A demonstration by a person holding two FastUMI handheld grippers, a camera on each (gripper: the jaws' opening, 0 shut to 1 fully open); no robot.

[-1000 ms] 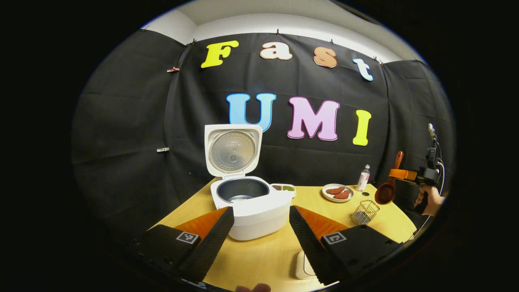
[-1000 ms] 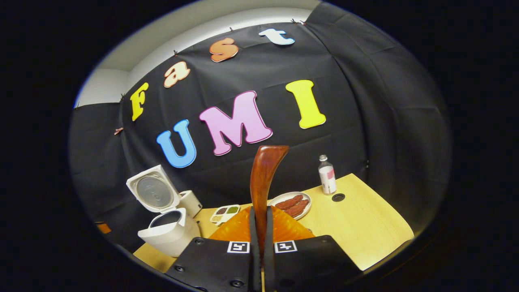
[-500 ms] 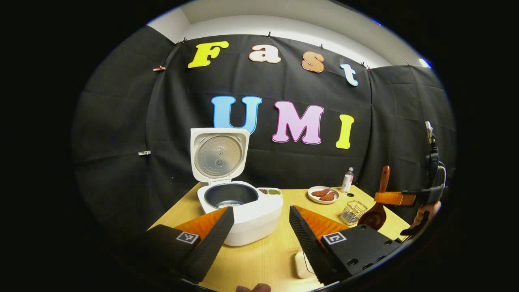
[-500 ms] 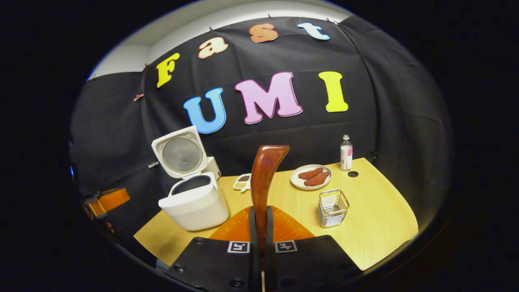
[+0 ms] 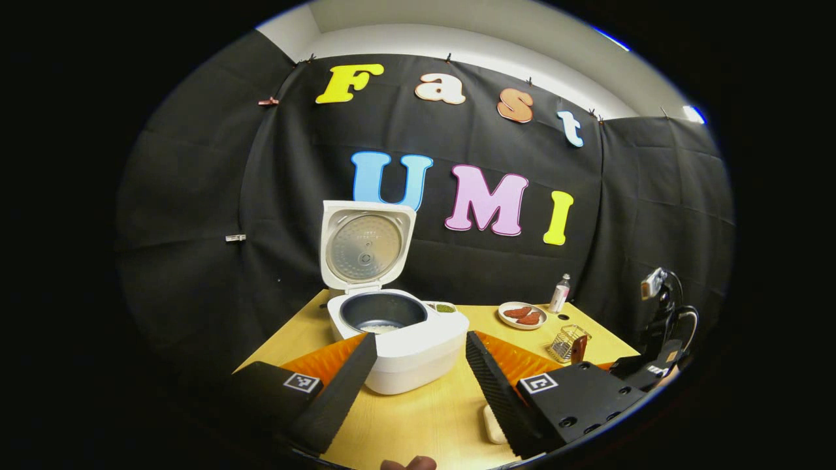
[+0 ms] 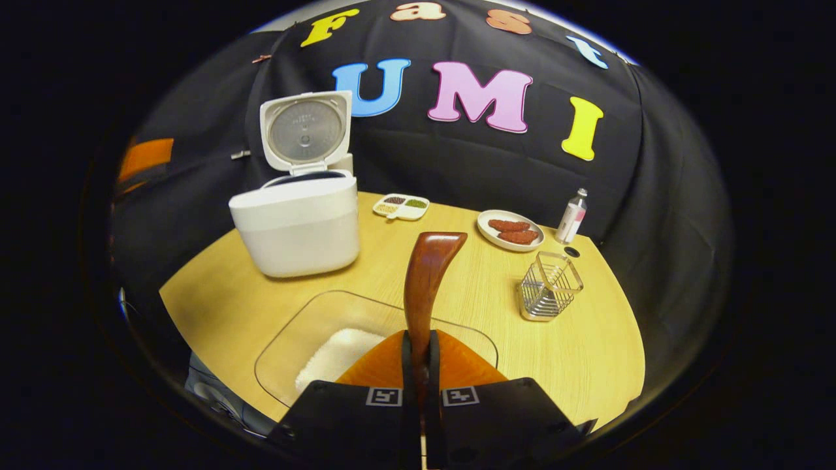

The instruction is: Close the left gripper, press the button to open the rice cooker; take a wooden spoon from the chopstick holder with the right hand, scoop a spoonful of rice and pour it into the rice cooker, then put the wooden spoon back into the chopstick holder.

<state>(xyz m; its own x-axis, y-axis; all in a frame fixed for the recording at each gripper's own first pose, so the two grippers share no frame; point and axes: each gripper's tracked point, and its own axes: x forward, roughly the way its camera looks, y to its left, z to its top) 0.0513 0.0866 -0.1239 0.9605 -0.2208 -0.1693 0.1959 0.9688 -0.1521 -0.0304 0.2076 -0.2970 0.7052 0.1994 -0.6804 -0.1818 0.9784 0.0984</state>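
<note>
The wooden spoon [image 6: 426,281] is clamped by its handle between both fingers of the right hand-held gripper [image 6: 418,356], the handle rising upright above the tabletop [image 6: 457,287]. Below it a clear tray [image 6: 294,339] holding white rice [image 6: 336,356] is seen at the near edge. The chopstick holder [image 6: 550,286], a wire basket, is set to the right of the spoon, with a plate [image 6: 511,230] and a small bottle [image 6: 572,217] behind it. The rice cooker [image 5: 398,343] is seen with its lid raised upright and some rice lying in the dark inner pot. The left hand-held gripper [image 5: 421,365] is held with its jaws spread wide apart just in front of the cooker, nothing between them. A small divided dish [image 6: 401,206] is placed beside the cooker.
</note>
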